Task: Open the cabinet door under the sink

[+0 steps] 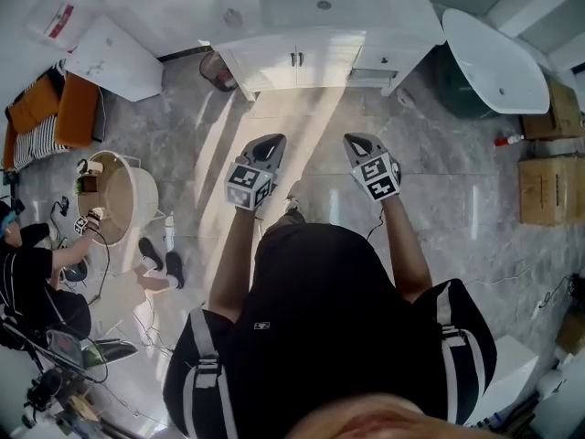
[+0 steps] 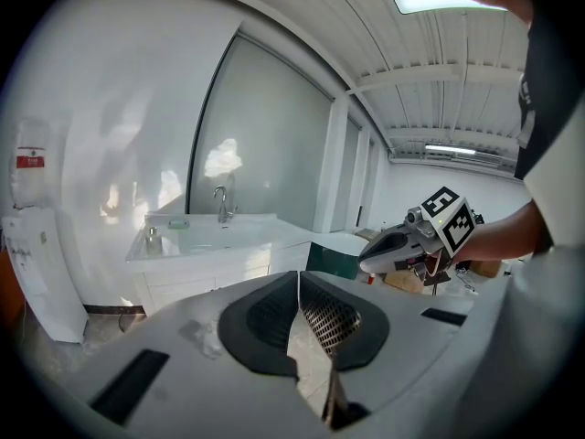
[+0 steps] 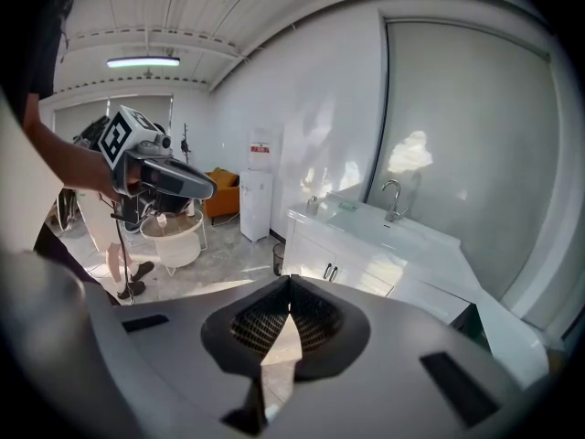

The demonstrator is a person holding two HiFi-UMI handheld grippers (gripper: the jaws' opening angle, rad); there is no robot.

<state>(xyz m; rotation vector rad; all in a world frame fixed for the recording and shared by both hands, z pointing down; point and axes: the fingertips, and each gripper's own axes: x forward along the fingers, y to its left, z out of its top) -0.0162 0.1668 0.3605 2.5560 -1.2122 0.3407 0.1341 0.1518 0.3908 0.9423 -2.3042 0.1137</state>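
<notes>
Cabinet door under the sink was closed, handles at the middle seam, at the far edge of the floor by the wall. Both tongs were well short of it, side by side above the floor, pointing toward it. Left tongs were pressed together, nothing between. Right tongs were the same, empty.

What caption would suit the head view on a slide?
Person on a grey tiled floor holds the left gripper and right gripper, both shut, short of the closed white under-sink cabinet.
</notes>
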